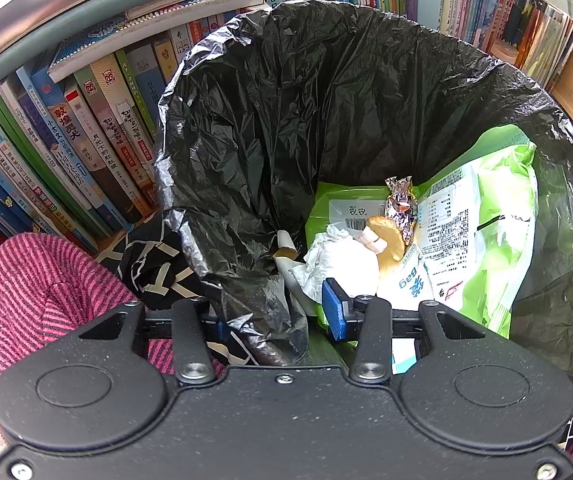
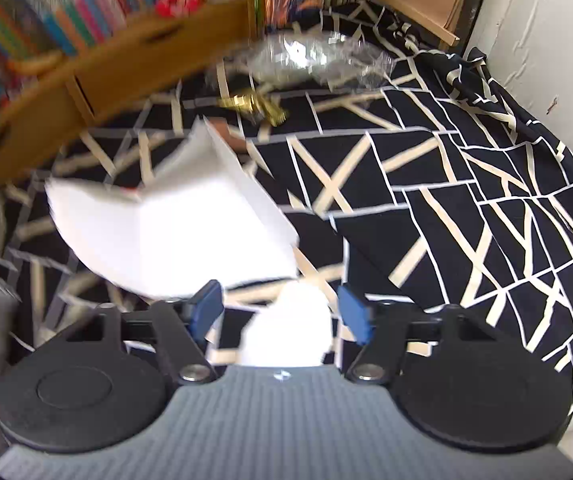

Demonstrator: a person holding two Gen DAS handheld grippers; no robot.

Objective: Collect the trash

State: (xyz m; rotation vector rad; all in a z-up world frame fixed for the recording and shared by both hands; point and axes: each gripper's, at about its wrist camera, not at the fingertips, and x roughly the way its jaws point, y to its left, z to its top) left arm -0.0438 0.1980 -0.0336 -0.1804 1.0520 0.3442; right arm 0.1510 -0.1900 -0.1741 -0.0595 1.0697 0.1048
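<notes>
In the left wrist view a bin lined with a black trash bag [image 1: 286, 100] fills the middle. Inside lie a green snack bag [image 1: 486, 220], crumpled white tissue [image 1: 334, 256], a round biscuit [image 1: 388, 240] and a foil wrapper [image 1: 400, 204]. My left gripper [image 1: 278, 320] is shut on the near rim of the bag. In the right wrist view my right gripper [image 2: 280, 312] stands open over a black-and-cream patterned cloth [image 2: 466, 200]. A blurred white folded paper [image 2: 174, 224] sits just beyond the jaws, with a white piece between the pads, seemingly untouched. Farther off lie a gold wrapper [image 2: 254, 106] and clear plastic wrap [image 2: 318, 56].
Rows of upright books [image 1: 86, 140] stand behind and left of the bin. Pink striped fabric [image 1: 26, 288] is at the lower left. In the right wrist view a wooden shelf [image 2: 106, 80] with books runs across the upper left and a white wall [image 2: 546, 60] borders the right.
</notes>
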